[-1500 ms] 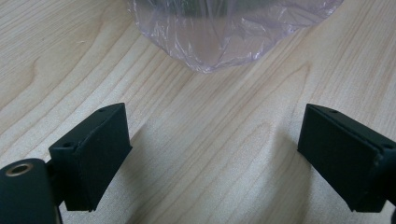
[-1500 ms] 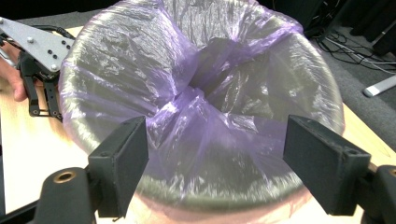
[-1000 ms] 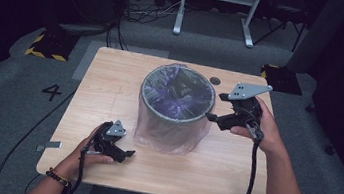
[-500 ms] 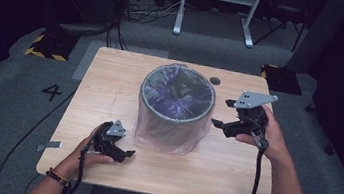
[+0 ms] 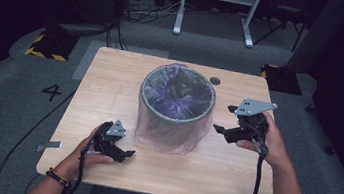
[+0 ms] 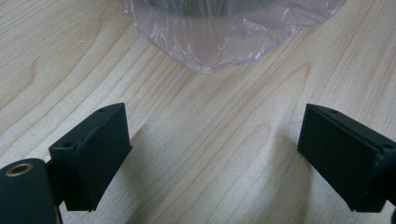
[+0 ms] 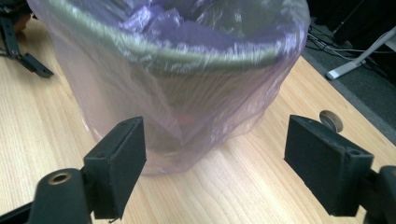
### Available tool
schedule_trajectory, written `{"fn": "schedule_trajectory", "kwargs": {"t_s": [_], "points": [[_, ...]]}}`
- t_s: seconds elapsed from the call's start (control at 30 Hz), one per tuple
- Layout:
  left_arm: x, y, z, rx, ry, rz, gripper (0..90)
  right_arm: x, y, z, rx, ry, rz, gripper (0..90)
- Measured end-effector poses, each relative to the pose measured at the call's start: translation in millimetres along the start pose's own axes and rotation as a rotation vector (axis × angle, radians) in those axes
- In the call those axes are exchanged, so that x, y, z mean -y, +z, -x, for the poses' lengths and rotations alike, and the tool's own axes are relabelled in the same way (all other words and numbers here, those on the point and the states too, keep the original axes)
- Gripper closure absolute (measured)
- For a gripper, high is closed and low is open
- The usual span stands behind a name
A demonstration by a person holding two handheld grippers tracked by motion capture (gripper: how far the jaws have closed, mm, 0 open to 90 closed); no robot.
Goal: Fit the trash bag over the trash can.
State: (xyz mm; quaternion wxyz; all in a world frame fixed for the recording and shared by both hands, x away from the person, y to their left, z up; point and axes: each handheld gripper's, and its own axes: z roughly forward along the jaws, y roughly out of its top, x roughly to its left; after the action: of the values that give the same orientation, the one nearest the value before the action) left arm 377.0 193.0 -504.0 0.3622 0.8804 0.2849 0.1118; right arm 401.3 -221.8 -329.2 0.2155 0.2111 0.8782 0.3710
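Purple-lined bin (image 5: 175, 108) upright on table (image 5: 111, 84), long axis vertical, mouth upward.

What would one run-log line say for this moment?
bin: upright, purple bag liner over rim | left gripper: open, on table | right gripper: open, beside bin, holding nothing

A round bin (image 5: 175, 108) stands upright mid-table, its pale purple plastic liner (image 5: 189, 138) draped over the rim.
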Motion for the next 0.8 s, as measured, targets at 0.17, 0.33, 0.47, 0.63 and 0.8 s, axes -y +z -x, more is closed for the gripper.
{"fn": "schedule_trajectory", "kwargs": {"t_s": [0.17, 0.33, 0.47, 0.63, 0.8], "points": [[0.0, 0.0, 0.0, 0.0, 0.0, 0.0, 8.9, 7.4, 1.6, -2.4, 0.01, -0.01, -0.015, 21.0], [0.0, 0.0, 0.0, 0.0, 0.0, 0.0, 8.9, 12.5, 3.5, -4.1, 0.018, -0.01, -0.026, 21.1], [0.0, 0.0, 0.0, 0.0, 0.0, 0.0, 8.9, 16.7, 5.5, -5.4, 0.019, -0.011, -0.03, 21.2], [0.0, 0.0, 0.0, 0.0, 0.0, 0.0, 8.9, 22.9, 9.8, -8.4, 0.025, -0.015, -0.044, 21.3], [0.0, 0.0, 0.0, 0.0, 0.0, 0.0, 8.9, 29.2, 14.3, -11.1, 0.032, -0.025, -0.06, 21.4]]}}
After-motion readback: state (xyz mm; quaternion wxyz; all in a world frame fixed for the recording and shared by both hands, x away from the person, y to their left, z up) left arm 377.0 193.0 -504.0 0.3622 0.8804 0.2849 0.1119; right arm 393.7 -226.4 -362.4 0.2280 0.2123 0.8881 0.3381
